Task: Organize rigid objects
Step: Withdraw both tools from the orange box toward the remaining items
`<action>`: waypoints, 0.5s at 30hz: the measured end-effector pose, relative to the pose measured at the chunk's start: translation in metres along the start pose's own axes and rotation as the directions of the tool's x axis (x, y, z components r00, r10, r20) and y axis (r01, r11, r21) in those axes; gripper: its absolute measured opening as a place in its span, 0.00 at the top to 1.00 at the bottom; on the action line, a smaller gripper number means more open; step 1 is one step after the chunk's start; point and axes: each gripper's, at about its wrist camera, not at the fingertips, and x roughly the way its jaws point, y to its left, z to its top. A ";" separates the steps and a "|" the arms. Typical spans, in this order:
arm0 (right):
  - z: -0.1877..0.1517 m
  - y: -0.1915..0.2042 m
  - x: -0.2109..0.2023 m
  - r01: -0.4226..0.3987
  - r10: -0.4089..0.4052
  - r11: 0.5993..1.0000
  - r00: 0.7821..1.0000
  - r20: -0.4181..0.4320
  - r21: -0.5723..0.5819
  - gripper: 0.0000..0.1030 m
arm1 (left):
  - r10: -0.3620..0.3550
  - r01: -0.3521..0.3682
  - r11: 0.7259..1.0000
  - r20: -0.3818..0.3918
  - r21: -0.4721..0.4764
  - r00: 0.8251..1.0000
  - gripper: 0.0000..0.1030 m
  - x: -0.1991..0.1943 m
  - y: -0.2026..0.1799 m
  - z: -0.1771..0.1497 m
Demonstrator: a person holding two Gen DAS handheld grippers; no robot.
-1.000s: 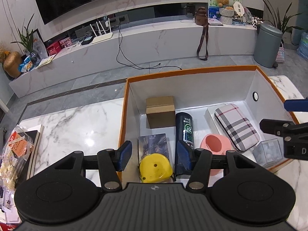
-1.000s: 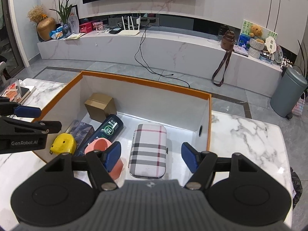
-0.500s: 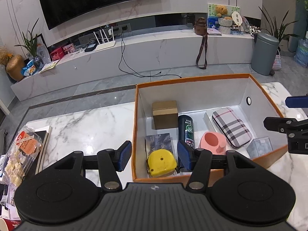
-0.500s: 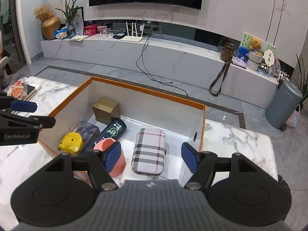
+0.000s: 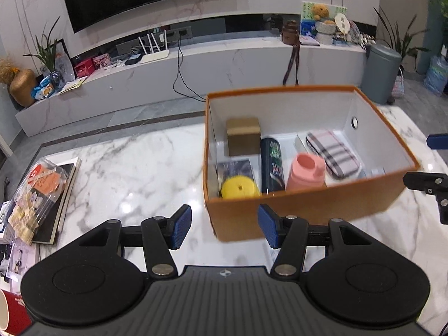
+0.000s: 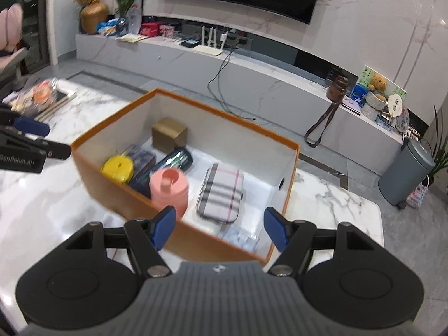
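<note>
Now both tools have drawn back from the orange box (image 5: 305, 204) at twelve o'clock on the tabletop (image 5: 134, 173): left tool (image 5: 224, 225) and right tool (image 6: 219, 228) gape empty, sorting seemingly finished, pink cup (image 6: 168, 189) inside.

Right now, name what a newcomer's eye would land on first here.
The orange box on the marble table, open-topped and packed. Inside it, a yellow round thing sits at the near left corner, a pink bottle stands mid-box, and a plaid case lies to its right. Both grippers hang open and empty before the box.
</note>
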 end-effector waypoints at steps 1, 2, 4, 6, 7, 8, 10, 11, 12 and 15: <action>-0.004 0.002 -0.002 -0.002 0.002 1.000 1.000 -0.005 -0.013 0.33 | 0.001 -0.001 1.000 -0.005 0.005 1.000 0.37 0.000 -0.002 -0.004; -0.009 0.004 -0.004 -0.006 0.005 1.000 1.000 -0.010 -0.028 0.33 | 0.003 -0.003 1.000 -0.010 0.011 1.000 0.36 0.000 -0.003 -0.009; -0.019 0.008 -0.007 -0.015 0.013 0.998 1.000 -0.022 -0.062 0.32 | 0.006 -0.006 1.000 -0.018 0.027 1.000 0.34 0.001 -0.008 -0.016; -0.028 0.012 -0.010 -0.023 0.020 0.996 0.999 -0.034 -0.090 0.32 | 0.006 -0.004 0.999 -0.030 0.044 1.000 0.34 0.002 -0.013 -0.023; -0.034 0.014 -0.012 -0.029 0.025 0.994 0.999 -0.040 -0.105 0.32 | 0.002 0.000 0.999 -0.038 0.050 0.999 0.34 0.004 -0.015 -0.027; -0.038 0.016 -0.013 -0.035 0.030 0.993 0.999 -0.045 -0.117 0.32 | -0.004 0.006 0.999 -0.045 0.051 0.999 0.34 0.005 -0.017 -0.030; -0.047 0.019 -0.015 -0.046 0.039 0.990 0.998 -0.058 -0.136 0.32 | -0.021 0.025 0.998 -0.066 0.058 0.998 0.32 0.009 -0.022 -0.037; -0.052 0.021 -0.016 -0.053 0.044 0.988 0.997 -0.064 -0.145 0.32 | -0.025 0.030 0.997 -0.075 0.066 0.997 0.31 0.011 -0.026 -0.040; -0.056 0.022 -0.017 -0.059 0.049 0.987 0.996 -0.069 -0.151 0.31 | -0.026 0.033 0.996 -0.086 0.080 0.996 0.31 0.014 -0.031 -0.043; -0.067 0.024 -0.016 -0.082 0.068 0.981 0.994 -0.083 -0.176 0.30 | -0.021 0.036 0.991 -0.114 0.132 0.993 0.31 0.024 -0.048 -0.053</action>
